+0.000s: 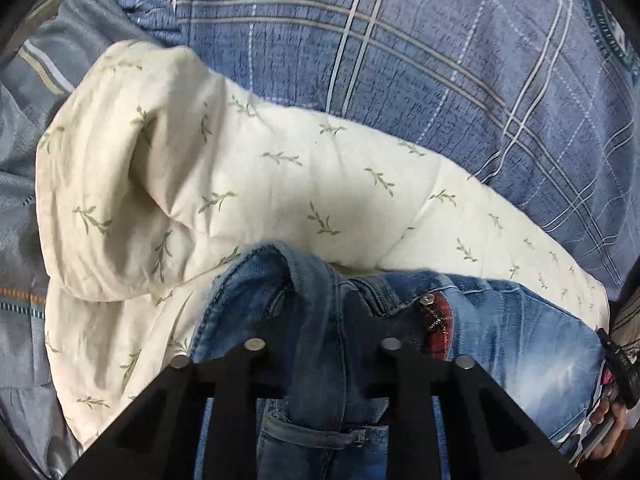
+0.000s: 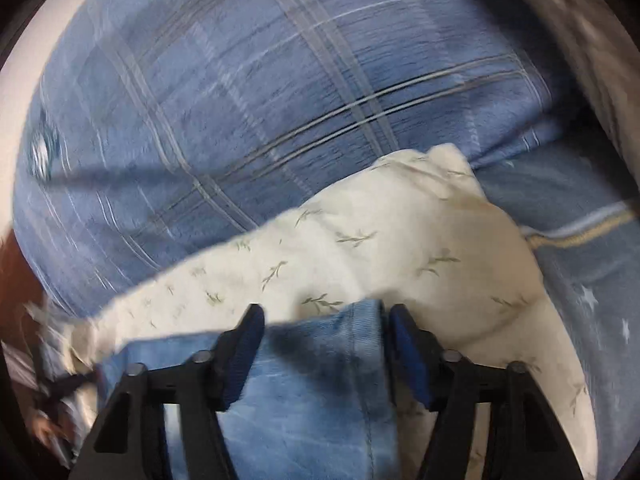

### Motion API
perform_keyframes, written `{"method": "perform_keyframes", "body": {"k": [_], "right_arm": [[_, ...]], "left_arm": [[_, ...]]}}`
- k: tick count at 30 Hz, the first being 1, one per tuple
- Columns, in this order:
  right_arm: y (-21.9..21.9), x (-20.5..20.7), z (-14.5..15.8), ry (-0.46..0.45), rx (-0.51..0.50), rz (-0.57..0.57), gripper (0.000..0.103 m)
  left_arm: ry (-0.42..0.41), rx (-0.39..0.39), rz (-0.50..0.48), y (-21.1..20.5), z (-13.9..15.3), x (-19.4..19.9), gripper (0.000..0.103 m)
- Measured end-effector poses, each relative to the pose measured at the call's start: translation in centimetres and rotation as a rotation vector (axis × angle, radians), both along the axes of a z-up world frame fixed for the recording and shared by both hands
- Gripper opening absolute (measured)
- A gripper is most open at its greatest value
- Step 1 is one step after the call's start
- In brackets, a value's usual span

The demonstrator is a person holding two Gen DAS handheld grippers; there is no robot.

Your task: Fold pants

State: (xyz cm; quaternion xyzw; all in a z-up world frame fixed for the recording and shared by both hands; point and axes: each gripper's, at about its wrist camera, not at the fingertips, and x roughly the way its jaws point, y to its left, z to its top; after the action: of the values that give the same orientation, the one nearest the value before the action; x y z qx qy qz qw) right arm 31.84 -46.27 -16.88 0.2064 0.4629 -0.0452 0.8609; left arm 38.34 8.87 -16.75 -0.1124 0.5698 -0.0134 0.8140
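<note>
Left wrist view first: left tongs (image 1: 320,332) closed down on a bunched ridge of the faded blue denim jeans (image 1: 520,344), near the waistband, with a metal button and red plaid lining showing just beside. Fingertips buried in the fold, so the exact bite hard to make out. Denim running away to the right along the near edge of the cream quilted comforter with green sprigs (image 1: 240,168), itself lying on the blue plaid bedsheet (image 1: 440,52). A hand glimpsed at the far right rim, cut off.

Over to the right wrist view, badly motion-blurred: right tongs (image 2: 324,316) set fairly wide, blue pads either side of a rounded folded edge of the jeans (image 2: 312,400); right pad seems to touch the cloth, left pad stands slightly off, firm grip not certain. Denim stretching off to the left here, so long axis lying between the two tongs. Hems and most of the legs out of sight below both frames. Fold probably just beginning.
</note>
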Motion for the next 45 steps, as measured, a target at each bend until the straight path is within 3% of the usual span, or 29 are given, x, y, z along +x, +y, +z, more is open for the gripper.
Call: {"method": "perform_keyframes", "body": {"k": [3,13,15,18,21,31,41,45], "right_arm": [[1.3,-0.3,1.4,-0.02,-0.072,0.021,0.026],[3.0,-6.1,12.8,-0.374,-0.188,0.0,0.025],[3.3,-6.9,13.6,-0.391,-0.216,-0.006,0.025],[3.2,-7.9,12.6,-0.356,-0.254,0.001,0.025],[2.5,-9.8,10.5,-0.309,-0.209,-0.01,0.025],[2.7,-23.0,9.9,-0.372,-0.164,-0.012,0.025],[2.9,-32.9,5.7,-0.262,-0.132,0.042,0.025],[2.4,-35.1,3.0,-0.163,-0.043,0.092,0.028]], "left_arm": [[-0.07,0.012,-0.023,-0.1,2.2,-0.9,0.011],[-0.319,-0.141,-0.029,2.6,11.7,-6.6,0.011],[-0.374,-0.164,-0.029,3.1,12.4,-8.5,0.011],[-0.402,-0.189,-0.024,4.0,12.5,-11.2,0.011],[-0.403,-0.225,-0.013,5.0,12.2,-14.1,0.011],[-0.456,-0.214,-0.055,6.8,11.8,-24.3,0.011],[-0.335,-0.197,-0.005,10.7,5.6,-33.2,0.004],[-0.243,-0.202,0.044,12.4,2.8,-34.5,0.004]]}}
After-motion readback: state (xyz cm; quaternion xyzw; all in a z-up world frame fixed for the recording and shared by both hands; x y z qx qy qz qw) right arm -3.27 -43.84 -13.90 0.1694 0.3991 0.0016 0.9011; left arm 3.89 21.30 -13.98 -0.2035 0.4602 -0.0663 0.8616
